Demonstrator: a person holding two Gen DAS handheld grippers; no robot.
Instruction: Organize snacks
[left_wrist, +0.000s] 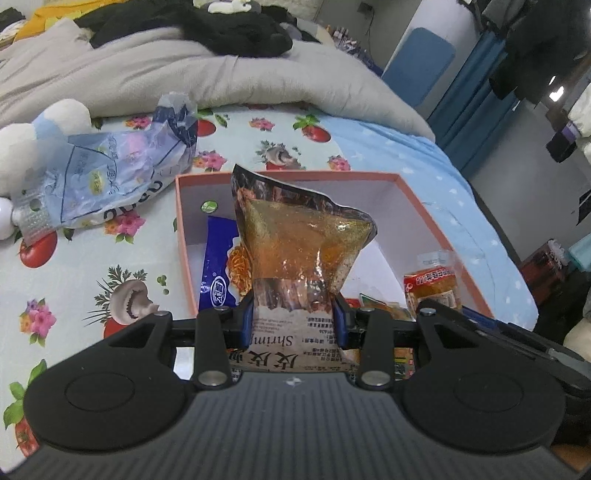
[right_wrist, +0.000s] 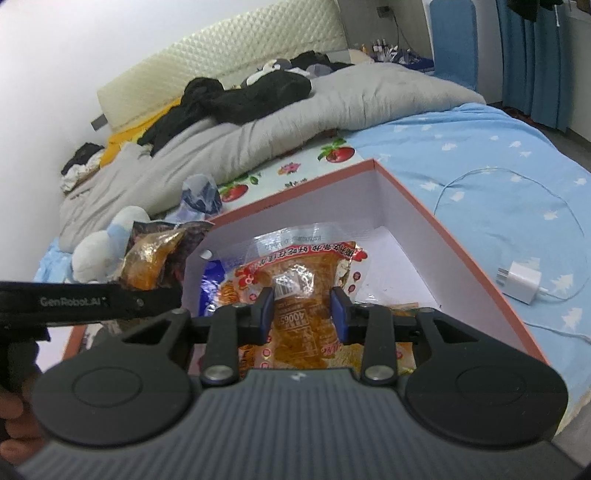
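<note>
Black left gripper (left_wrist: 295, 314) clamping jaws on crinkly gold-and-brown foil shrimp snack pouch (left_wrist: 299, 243), keeping it upright above salmon-pink cardboard box (left_wrist: 424, 206), likely for dropping in. Right gripper (right_wrist: 302, 308) pinching clear-topped orange snack packet (right_wrist: 295, 273) likewise, over box interior. Lying inside already: blue noodle packet (left_wrist: 218, 266). Beyond, waiting on floral bed sheet (left_wrist: 236, 155), crumpled blue-white plastic bag (left_wrist: 118, 173).
</note>
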